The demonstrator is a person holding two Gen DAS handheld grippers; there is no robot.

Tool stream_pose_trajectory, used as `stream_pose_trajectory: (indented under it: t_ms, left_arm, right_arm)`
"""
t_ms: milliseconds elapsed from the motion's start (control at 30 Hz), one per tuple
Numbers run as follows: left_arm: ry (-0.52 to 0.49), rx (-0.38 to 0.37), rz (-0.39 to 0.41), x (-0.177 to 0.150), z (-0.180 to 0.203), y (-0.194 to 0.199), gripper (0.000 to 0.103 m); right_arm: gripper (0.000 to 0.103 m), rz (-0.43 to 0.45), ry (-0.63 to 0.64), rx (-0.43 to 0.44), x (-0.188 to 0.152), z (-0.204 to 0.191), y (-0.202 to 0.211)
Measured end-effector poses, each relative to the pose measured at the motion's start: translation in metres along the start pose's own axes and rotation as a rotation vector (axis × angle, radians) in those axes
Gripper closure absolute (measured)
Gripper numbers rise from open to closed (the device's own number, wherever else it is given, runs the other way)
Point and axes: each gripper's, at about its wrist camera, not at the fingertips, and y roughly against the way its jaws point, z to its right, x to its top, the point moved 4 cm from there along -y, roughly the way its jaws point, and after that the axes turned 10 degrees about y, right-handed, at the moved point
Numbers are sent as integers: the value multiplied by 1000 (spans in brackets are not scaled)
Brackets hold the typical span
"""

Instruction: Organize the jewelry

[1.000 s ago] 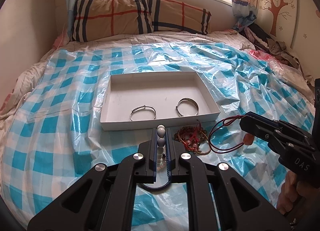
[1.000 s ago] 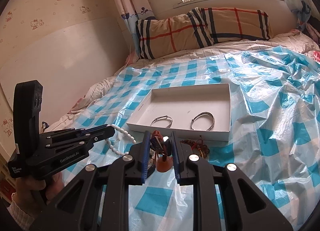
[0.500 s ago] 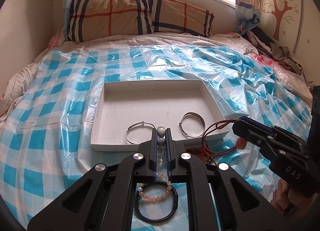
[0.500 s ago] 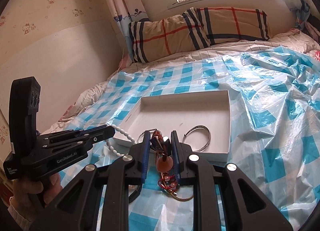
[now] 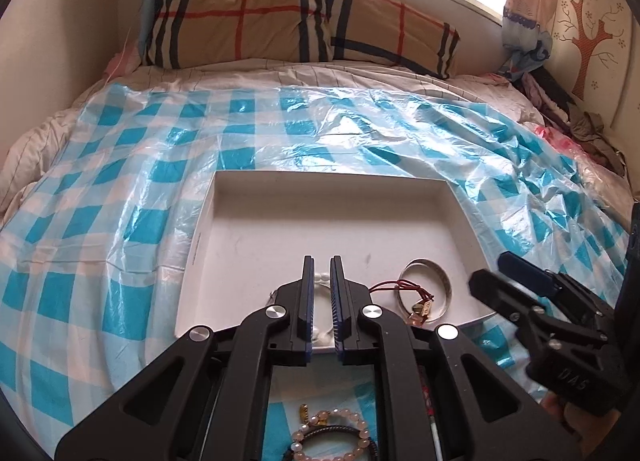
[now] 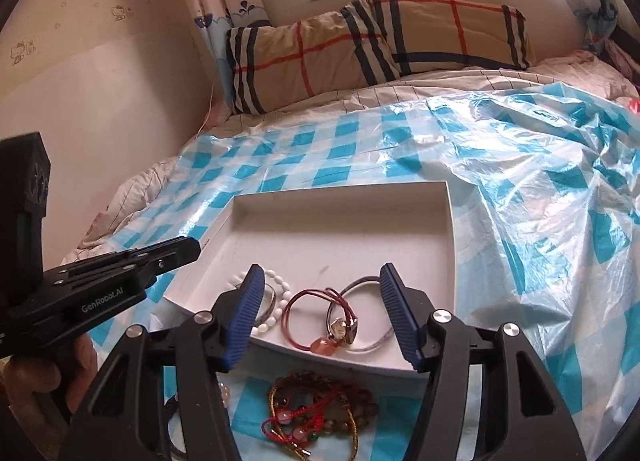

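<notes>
A white tray (image 6: 344, 225) lies on the checked plastic sheet and also shows in the left wrist view (image 5: 332, 213). In it lie a white bead bracelet (image 6: 272, 301), a red cord necklace with an orange pendant (image 6: 316, 321) and two silver bangles (image 6: 368, 317). My right gripper (image 6: 320, 313) is open above the tray's near edge, over the red cord. My left gripper (image 5: 321, 301) hovers over the tray's near left part, jaws slightly apart, nothing held; the white beads (image 5: 320, 277) lie below it. Several bracelets (image 6: 316, 413) lie in front of the tray.
A pink bead bracelet and a dark band (image 5: 332, 437) lie on the sheet near me. Plaid pillows (image 6: 376, 49) sit at the bed's head under the window. A wall (image 6: 100, 121) runs along the left; clothes (image 5: 580, 129) pile at the right.
Both grippers moved forward over the tray. The left let go of the white bead bracelet and the right opened and dropped the red cord necklace; both pieces now lie in the tray.
</notes>
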Motion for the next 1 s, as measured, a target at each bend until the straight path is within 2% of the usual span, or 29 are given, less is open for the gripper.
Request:
stream_pose_trajectory:
  t_ms: [233, 433, 500, 533, 567, 633, 767, 1000]
  left_arm:
    - [3, 3, -64, -41, -24, 10, 87]
    - [-25, -49, -133, -68, -22, 9, 81]
    - [-36, -65, -147, -71, -15, 7, 79]
    - [-39, -78, -154, -72, -12, 6, 78]
    - [-45, -90, -159, -73, -8, 6, 75]
    - [-64, -108, -166, -74, 1, 5, 70]
    - [-105, -133, -185, -75, 21, -2, 61]
    - [-189, -104, -260, -84, 53, -36, 59]
  right_arm:
    - [50, -145, 17, 36, -47, 3, 3]
    - [53, -218, -4, 94, -56, 0, -27]
    - [68, -243, -45, 122, -60, 4, -37]
    - [86, -245, -66, 130, -62, 7, -38]
    - [94, -236, -82, 143, -63, 10, -37]
    - [98, -218, -81, 144, -62, 11, -29]
    - [99, -183, -90, 136, -64, 13, -3]
    - [99, -159, -135, 119, -85, 21, 45]
